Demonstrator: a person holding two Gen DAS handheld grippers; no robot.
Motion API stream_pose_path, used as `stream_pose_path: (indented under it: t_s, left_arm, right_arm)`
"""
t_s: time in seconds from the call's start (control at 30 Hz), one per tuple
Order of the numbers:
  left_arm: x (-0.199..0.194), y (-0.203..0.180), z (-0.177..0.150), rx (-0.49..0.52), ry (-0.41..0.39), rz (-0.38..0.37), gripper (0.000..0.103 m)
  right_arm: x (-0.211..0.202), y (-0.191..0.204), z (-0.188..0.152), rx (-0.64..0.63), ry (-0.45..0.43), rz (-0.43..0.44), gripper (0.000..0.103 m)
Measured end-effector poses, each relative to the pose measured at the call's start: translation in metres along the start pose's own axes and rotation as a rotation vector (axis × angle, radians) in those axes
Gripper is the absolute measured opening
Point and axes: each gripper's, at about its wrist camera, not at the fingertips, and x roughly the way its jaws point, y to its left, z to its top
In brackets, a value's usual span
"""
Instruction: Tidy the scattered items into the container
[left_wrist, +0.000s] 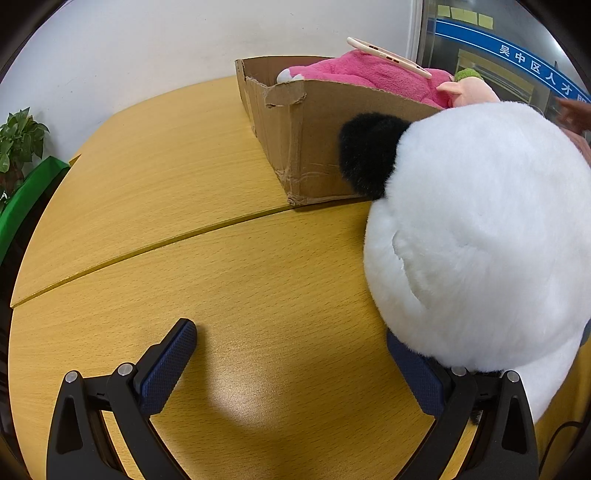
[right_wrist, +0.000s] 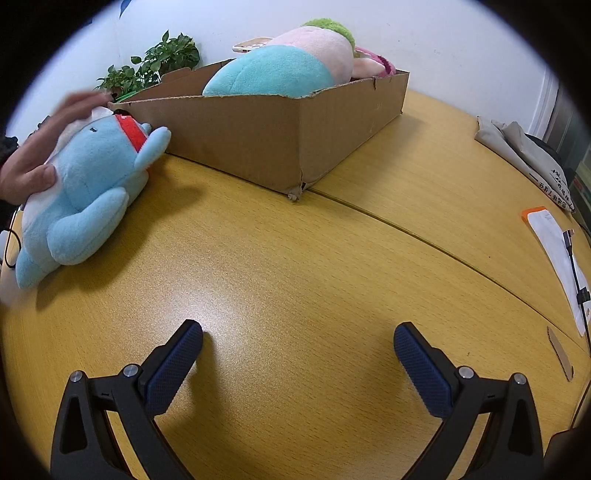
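While both pairs of tongs hung low over the yellow wooden table (right_wrist: 295, 258), the scene lay as follows, left to right.

Left wrist view
- Potted plant (left_wrist: 20, 138): stood at the far left edge, past the table, above something green.
- Left gripper (left_wrist: 291, 343): its tongs were spread wide with bare tabletop between them; the left pad (left_wrist: 168, 363) was fully in sight, the right pad partly hidden under white fur.
- Cardboard box (left_wrist: 314, 147): sat on the table ahead, its near corner torn and creased.
- Pink plush (left_wrist: 369, 74): lay inside the box, rising above the rim, with a pale pink phone-like slab (left_wrist: 389, 57) resting on top of it.
- Panda plush (left_wrist: 480, 240): white with a black ear, it filled the right side, just in front of the box and touching the right finger; not clamped.

Right wrist view
- Hand (right_wrist: 33, 162): blurred, it rested on the blue plush at the far left.
- Blue plush (right_wrist: 85, 195): light blue with a red patch, it lay on the table beside the box's left end, outside it.
- Right gripper (right_wrist: 297, 341): tongs spread wide, nothing between them, both blue pads clear above the tabletop.
- Teal and pink plush (right_wrist: 280, 68): lay in the box, bulging over the rim, green tuft at its far end.
- Folded beige cloth (right_wrist: 517, 147): lay at the table's right edge.
- White card with orange edge (right_wrist: 554, 247): lay near the right edge, a cable running across it.
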Motion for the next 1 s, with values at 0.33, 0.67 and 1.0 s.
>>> stream_pose_path:
  t_s: [0.33, 0.67, 1.0]
  left_arm:
    - [-0.0006, 0.0001, -0.0005, -0.004, 0.0, 0.002, 0.103]
    - [-0.0023, -0.0008, -0.0029, -0.013, 0.0, 0.009, 0.103]
    - [-0.0023, -0.0009, -0.0038, -0.013, -0.001, 0.01, 0.103]
  right_arm:
    - [0.0001, 0.0, -0.0002, 0.0, 0.0, 0.0, 0.103]
    - [0.0004, 0.0, -0.0005, 0.001, 0.0, -0.001, 0.103]
    - [0.0007, -0.0002, -0.0008, 0.002, 0.0, -0.002, 0.103]
